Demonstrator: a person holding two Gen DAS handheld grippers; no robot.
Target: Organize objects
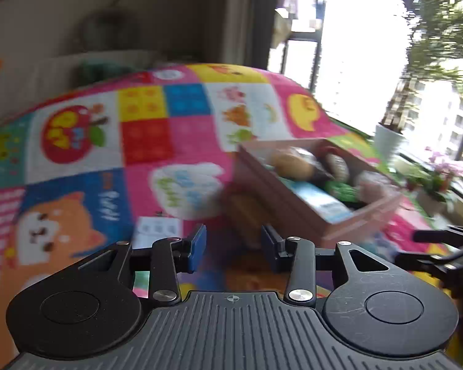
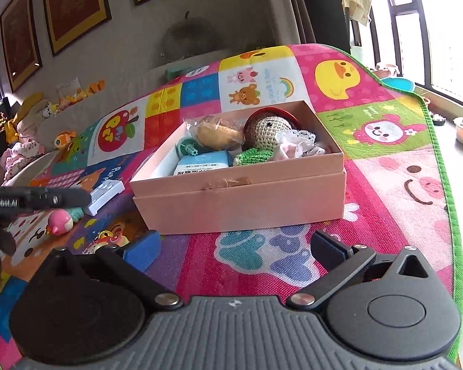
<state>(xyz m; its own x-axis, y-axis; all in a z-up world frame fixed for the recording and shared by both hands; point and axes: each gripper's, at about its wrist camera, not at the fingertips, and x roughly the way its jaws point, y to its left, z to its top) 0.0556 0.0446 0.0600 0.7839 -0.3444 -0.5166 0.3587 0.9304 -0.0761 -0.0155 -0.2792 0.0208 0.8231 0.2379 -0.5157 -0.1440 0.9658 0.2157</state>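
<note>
1. The right gripper point(image 2: 235, 251) was held wide open over the play mat point(image 2: 385, 185), with nothing between its pads.
2. The left gripper point(image 1: 234, 248) was seen partly closed, and nothing was gripped.
3. The pink box point(image 2: 240, 199) was set on the mat, with a crocheted doll point(image 2: 270, 128), a wrapped bun point(image 2: 219, 134) and a blue packet point(image 2: 205, 162) inside.
4. A white tray point(image 2: 105, 195) and a pink toy point(image 2: 60, 222) were left outside it.

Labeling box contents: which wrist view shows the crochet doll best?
Right wrist. The doll is sharp there, lying in the pink box beside a bagged bun, seen from above the rim. The left wrist view is motion-blurred: the doll is only a brownish smear in the box, partly hidden by neighbours.
</note>
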